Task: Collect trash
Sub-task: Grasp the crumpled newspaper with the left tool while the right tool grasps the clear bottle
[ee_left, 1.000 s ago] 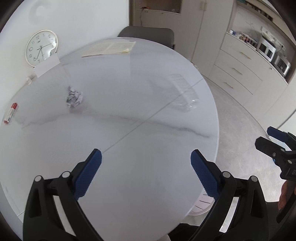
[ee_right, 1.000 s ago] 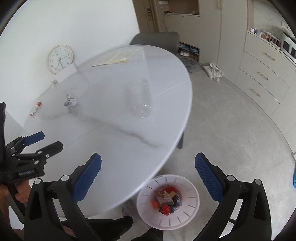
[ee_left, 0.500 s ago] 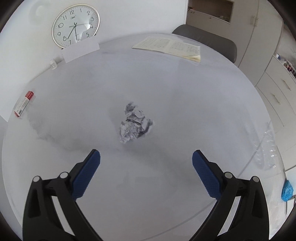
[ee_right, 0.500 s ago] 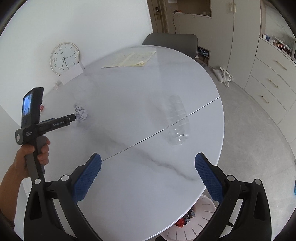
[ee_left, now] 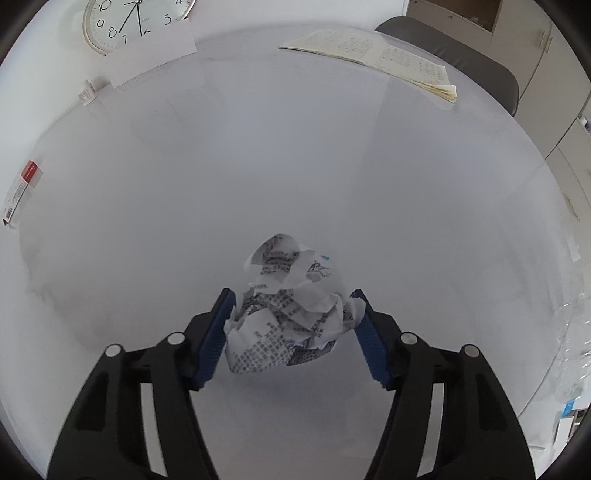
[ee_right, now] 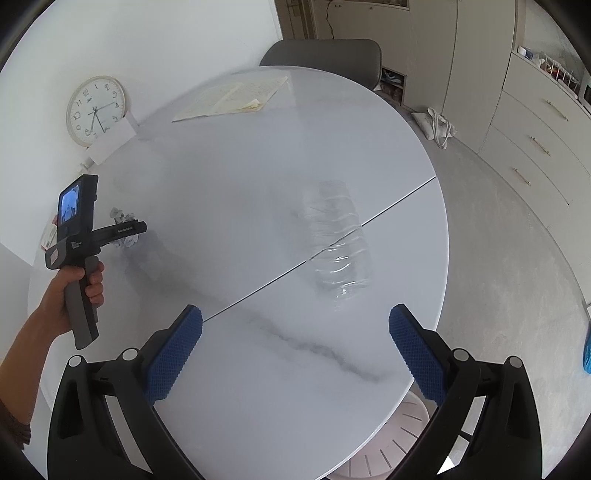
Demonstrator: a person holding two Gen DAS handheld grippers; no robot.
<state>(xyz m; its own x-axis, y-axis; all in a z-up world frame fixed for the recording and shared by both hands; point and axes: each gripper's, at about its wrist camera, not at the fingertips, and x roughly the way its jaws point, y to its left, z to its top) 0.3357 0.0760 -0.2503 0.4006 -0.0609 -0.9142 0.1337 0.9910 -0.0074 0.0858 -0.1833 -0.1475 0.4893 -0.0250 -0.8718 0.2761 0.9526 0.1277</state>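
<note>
Your left gripper (ee_left: 291,328) points steeply down at the round white table (ee_left: 332,166), and its jaws have just been closing around the crumpled paper ball (ee_left: 291,317): both blue pads now sit against the wad's sides, so it reads as clamped on the paper, which still rests on the tabletop. The ball is lumpy with no clear long axis; its printed folds bulge forward past your fingertips. Ahead of that claw the tabletop is bare up to the open booklet (ee_left: 373,70) at the far edge, with the wall clock (ee_left: 136,22) ahead-left and a small red-and-white box (ee_left: 22,192) out by the left rim, so there is free room on every side. Your right gripper (ee_right: 295,354) hangs with its jaws wide apart and nothing between them, above the near part of the table. Just ahead and slightly right of it lies the clear plastic bottle (ee_right: 338,240) on its side, across the table's seam, its long axis running away from you, narrow end nearest. The table rim curves close on the right, with the white bin (ee_right: 391,446) below that edge.
</note>
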